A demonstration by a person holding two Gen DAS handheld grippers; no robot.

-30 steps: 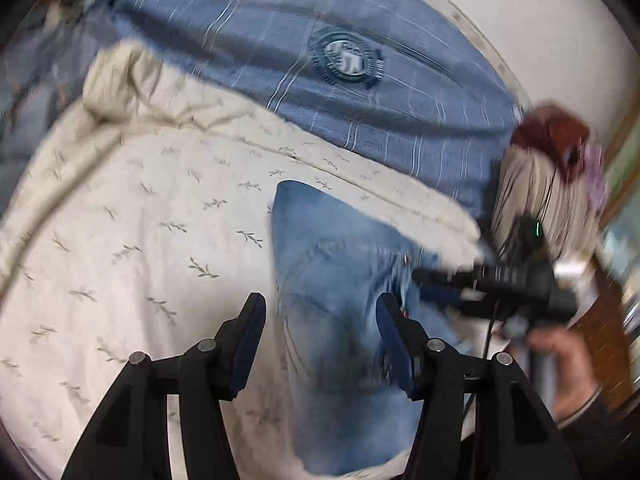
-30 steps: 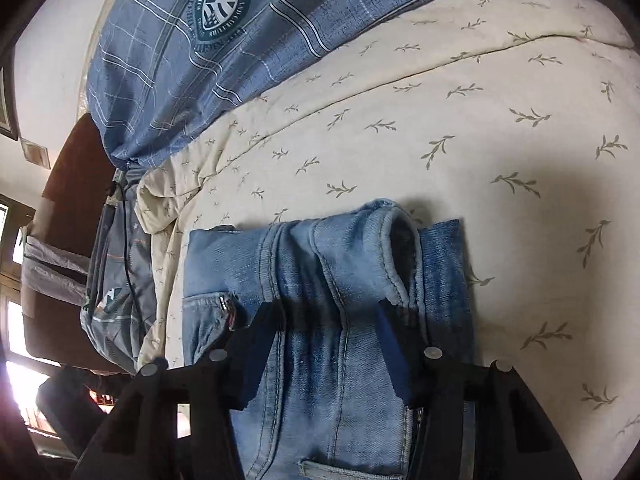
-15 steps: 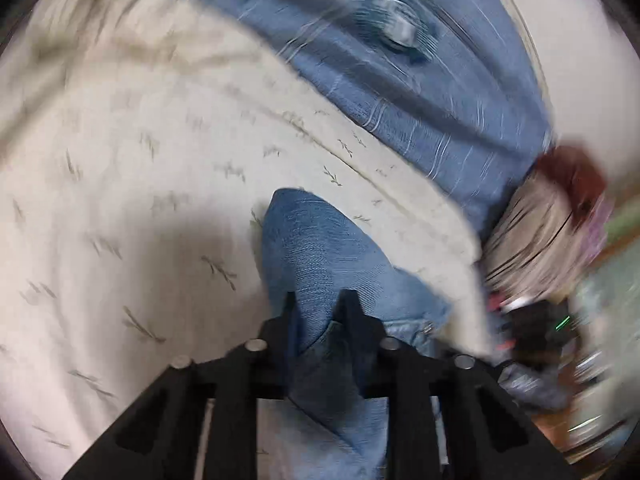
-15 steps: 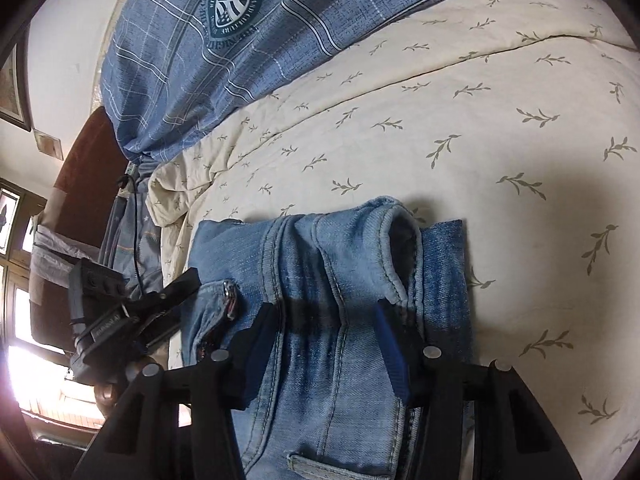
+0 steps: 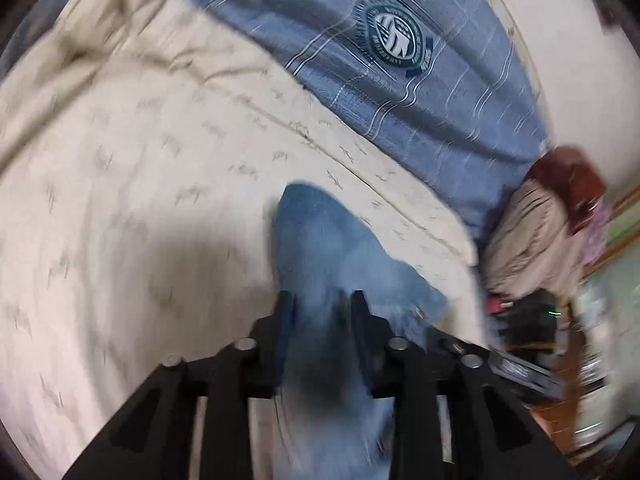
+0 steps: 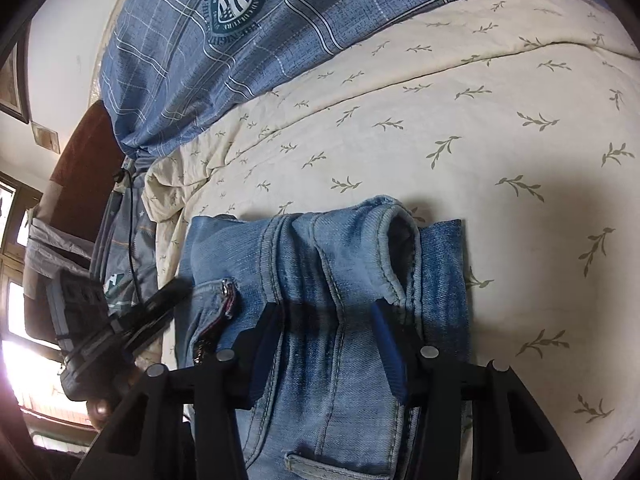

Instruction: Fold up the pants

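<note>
Folded blue jeans (image 6: 328, 300) lie on a cream leaf-print bedspread (image 6: 460, 128), low and centre in both views. The left tool (image 5: 322, 304) is clamped on a fold of denim, its fingers close together. The right tool (image 6: 328, 320) hovers over the jeans with fingers apart. A blue plaid quilt (image 6: 248, 28) fills the upper frame.
</note>
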